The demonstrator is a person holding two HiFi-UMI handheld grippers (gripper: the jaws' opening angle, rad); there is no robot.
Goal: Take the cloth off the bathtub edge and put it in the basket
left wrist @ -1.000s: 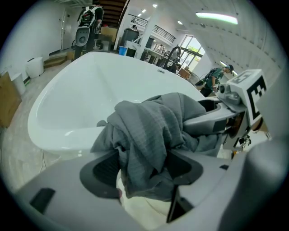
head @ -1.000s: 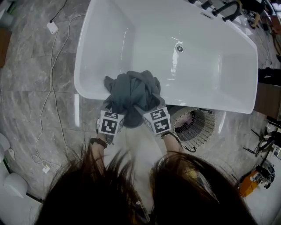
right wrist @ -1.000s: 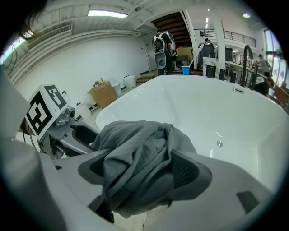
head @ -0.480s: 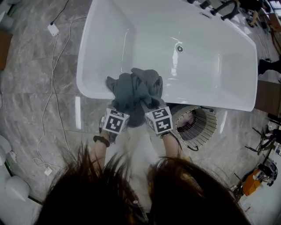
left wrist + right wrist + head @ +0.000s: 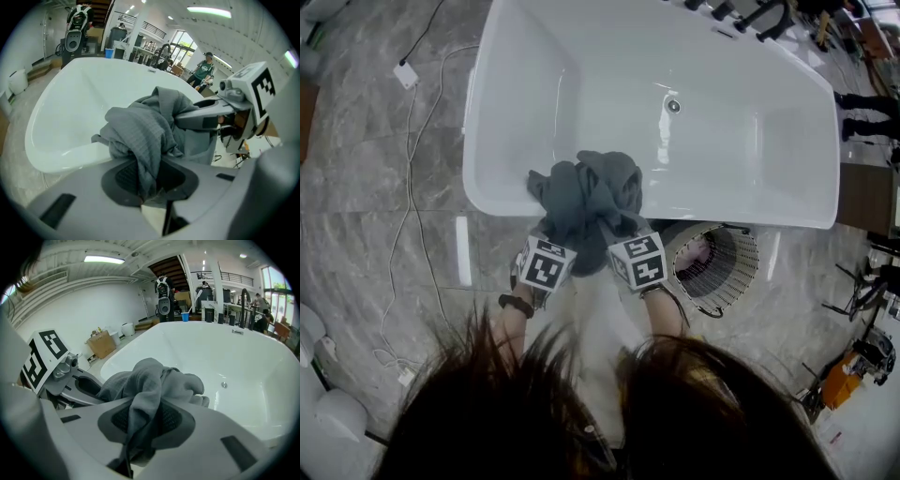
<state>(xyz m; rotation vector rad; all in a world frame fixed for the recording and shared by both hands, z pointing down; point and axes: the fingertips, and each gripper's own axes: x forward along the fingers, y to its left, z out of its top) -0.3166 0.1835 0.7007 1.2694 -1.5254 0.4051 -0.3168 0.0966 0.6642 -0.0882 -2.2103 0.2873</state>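
Note:
A crumpled grey cloth [image 5: 586, 199] lies bunched over the near rim of the white bathtub [image 5: 497, 202]. My left gripper [image 5: 556, 236] holds its left side and my right gripper [image 5: 616, 232] its right side. Both pairs of jaws have just been closing, and both are shut on folds of the cloth. In the left gripper view the cloth [image 5: 140, 131] runs down between the left gripper's [image 5: 147, 180] pads. In the right gripper view a fold of cloth [image 5: 150, 380] is pinched in the right gripper [image 5: 143, 423]. The wicker basket [image 5: 741, 267] stands on the floor, right of my right gripper.
White cables [image 5: 412, 187] and a plug box [image 5: 406, 75] lie on the marble floor to the left. Dark tap fittings [image 5: 750, 14] sit at the tub's far end, and its drain [image 5: 673, 106] shows inside. A person [image 5: 204, 70] stands in the background.
Both grippers have stayed at the cloth's near side. The cloth has drawn into a slightly tighter bunch between them. The head view has shifted a little.

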